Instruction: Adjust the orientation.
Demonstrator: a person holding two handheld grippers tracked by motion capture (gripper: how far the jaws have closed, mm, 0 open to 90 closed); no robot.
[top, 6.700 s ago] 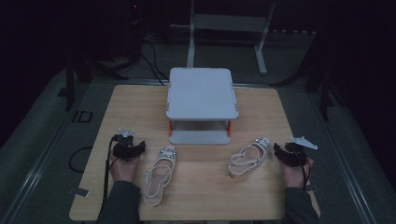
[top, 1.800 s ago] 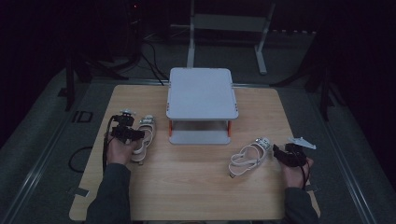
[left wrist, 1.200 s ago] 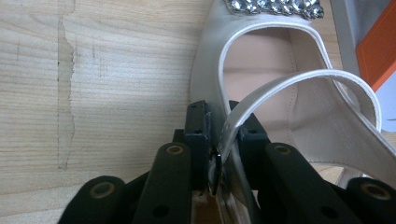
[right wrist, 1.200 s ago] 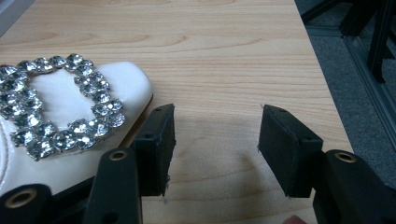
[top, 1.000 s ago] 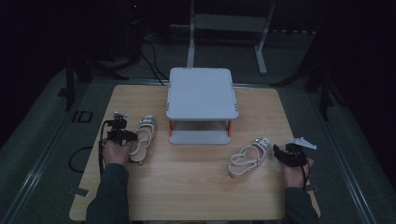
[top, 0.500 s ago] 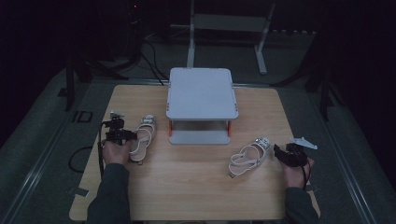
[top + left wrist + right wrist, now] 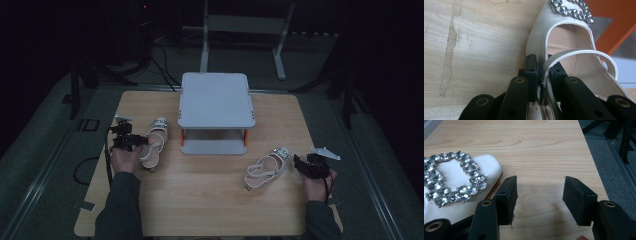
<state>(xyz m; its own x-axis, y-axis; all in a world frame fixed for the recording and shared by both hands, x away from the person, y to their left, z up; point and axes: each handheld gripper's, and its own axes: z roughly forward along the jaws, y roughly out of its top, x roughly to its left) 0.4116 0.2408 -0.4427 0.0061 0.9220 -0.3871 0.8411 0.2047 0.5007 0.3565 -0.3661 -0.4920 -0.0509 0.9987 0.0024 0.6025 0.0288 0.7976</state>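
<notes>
High view: left hand-held gripper [image 7: 131,141] beside left sandal [image 7: 154,142]; right hand-held gripper [image 7: 302,164] just beside right sandal [image 7: 267,167] on surface [image 7: 210,190].
Left gripper view: jaws pinching sandal strap [image 7: 547,66].
Right gripper view: jaws spread, bare; jewelled toe [image 7: 461,185] just left.

No readable text, labels or signs.

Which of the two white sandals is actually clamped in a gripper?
The sandal left of the grey stand: the left gripper pinches its strap. The other sandal lies beside the open right gripper.
</notes>
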